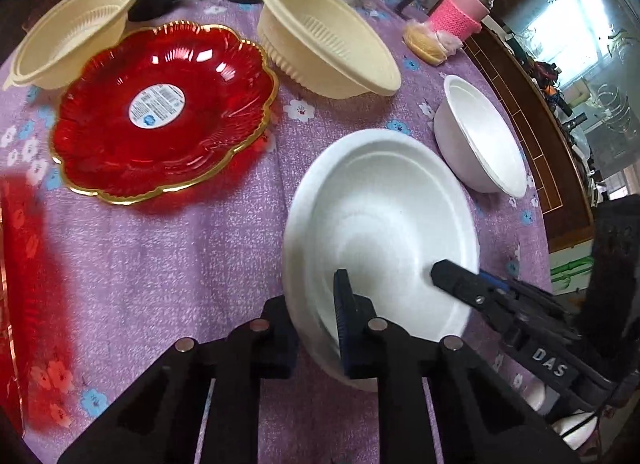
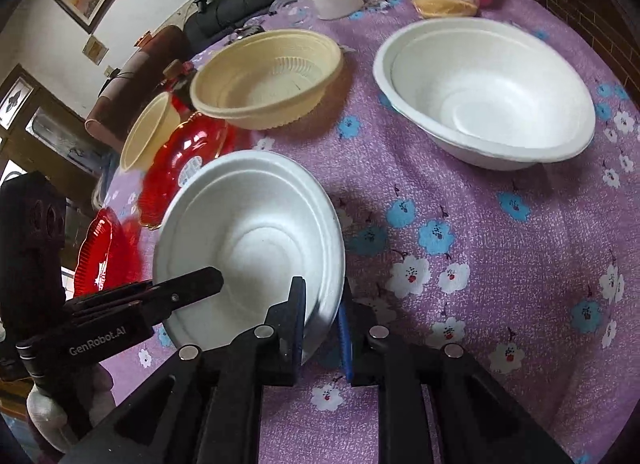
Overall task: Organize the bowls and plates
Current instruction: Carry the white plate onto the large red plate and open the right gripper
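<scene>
White foam bowl: gripped on its rim from both sides.
Left gripper: clamped on its near rim.
Right gripper: clamped on its rim.
Red plate: beyond-left of the foam bowl.

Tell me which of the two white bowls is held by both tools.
The shallower white bowl, nearest the cameras: the left tool and right tool each grip its rim. The deeper white bowl stands alone farther back, untouched.

Right gripper fingers clamp white foam bowl rim; left gripper opposite
</scene>
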Tool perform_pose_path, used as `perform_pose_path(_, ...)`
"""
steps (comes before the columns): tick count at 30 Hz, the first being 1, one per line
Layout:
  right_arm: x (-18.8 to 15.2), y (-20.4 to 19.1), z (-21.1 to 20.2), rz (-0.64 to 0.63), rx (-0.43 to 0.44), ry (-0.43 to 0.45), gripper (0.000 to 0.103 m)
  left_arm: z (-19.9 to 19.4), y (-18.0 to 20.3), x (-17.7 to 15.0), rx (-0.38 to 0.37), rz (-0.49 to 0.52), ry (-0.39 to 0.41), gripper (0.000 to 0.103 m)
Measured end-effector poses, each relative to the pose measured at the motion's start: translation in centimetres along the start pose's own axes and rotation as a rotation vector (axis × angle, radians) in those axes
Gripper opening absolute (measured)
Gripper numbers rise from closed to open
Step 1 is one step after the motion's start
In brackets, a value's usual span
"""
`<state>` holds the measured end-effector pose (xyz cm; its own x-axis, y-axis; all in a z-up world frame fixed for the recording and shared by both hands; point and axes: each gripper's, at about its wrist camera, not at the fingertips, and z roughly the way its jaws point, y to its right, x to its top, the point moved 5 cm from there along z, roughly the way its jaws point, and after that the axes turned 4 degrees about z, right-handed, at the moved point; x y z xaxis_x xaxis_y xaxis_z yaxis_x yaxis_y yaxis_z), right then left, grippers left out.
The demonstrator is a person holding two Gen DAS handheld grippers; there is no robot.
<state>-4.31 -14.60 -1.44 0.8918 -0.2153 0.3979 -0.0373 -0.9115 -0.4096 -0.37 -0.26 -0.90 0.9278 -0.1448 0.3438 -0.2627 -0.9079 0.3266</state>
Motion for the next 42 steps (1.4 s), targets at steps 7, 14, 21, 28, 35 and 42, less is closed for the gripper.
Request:
perform_pose_path(7,0.7,-4.9,-3.3,-0.082,0.038,0.079,0.016,-6.4,-0.4,-1.1,0.020,0.028,0.123,0.016)
perform_pose_path(14,0.9,-14.2,-1.9,-0.216,0.105,0.084,0.016,-13.6,-6.5,-2.3,0.128,-0.019,0.252,0.016)
perform_pose_path(21,-0.1,-22.8,3.6,-0.318,0.140,0.010,0.016,-16.2,-15.6,-4.2,0.219,-0.160,0.268,0.016)
perform_pose_path(28,-1.7,-26.3,8.7,-0.358,0.122,-0.069,0.016,-15.0,-21.8,-5.8,0.258,-0.266,0.224,0.016)
perform_pose_path(35,-2.4,-26.9,11.8,-0.336,0.117,-0.131,0.017,-13.3,-24.5,-7.0,0.271,-0.327,0.174,0.016)
perform_pose_path(42,-3.2,-27.2,12.7,-0.334,0.106,-0.150,0.017,-13.0,-25.4,-7.3,0.296,-0.346,0.160,0.021)
